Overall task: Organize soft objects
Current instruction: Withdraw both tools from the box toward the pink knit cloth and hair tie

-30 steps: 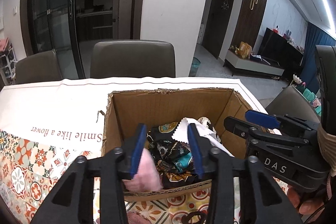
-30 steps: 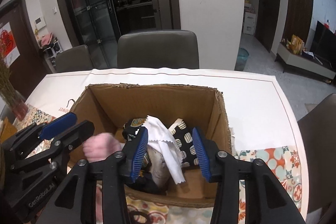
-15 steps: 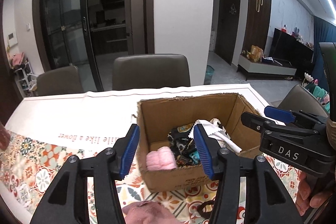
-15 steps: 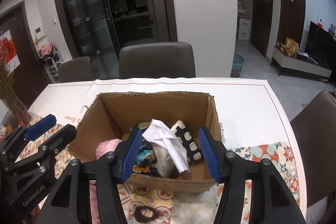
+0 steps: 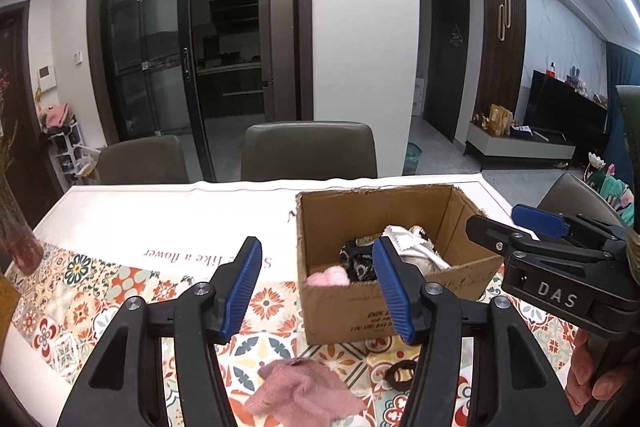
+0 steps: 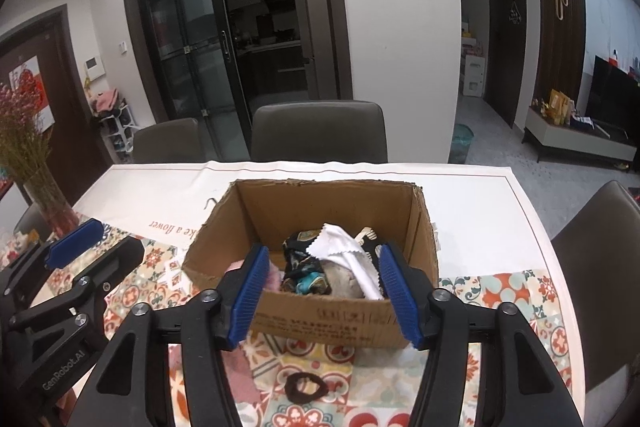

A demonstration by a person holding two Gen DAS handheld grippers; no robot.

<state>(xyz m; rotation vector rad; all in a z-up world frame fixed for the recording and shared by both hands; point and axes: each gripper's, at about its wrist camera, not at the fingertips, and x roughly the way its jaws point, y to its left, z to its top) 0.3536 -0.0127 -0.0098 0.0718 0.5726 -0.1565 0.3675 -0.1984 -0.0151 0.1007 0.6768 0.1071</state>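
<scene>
An open cardboard box (image 5: 360, 311) (image 6: 332, 319) stands on the patterned tablecloth. It holds a pink rolled item (image 5: 329, 277), a dark patterned scarf (image 6: 304, 263) and a white cloth (image 6: 344, 253). A pink cloth (image 5: 300, 385) (image 6: 240, 375) lies on the table in front of the box, with a dark hair tie (image 5: 402, 375) (image 6: 306, 385) beside it. My left gripper (image 5: 318, 291) is open and empty, above the table left of the box. My right gripper (image 6: 322, 293) is open and empty, just in front of the box.
A vase of dried flowers (image 6: 36, 167) stands at the table's left edge. Grey chairs (image 6: 320, 131) line the far side, and another chair (image 6: 600, 247) is at the right. The white runner (image 5: 168, 219) covers the far half of the table.
The left gripper let go of the pink rolled item into the box, opened wide and drew back up and left. The right gripper also drew back from inside the box.
</scene>
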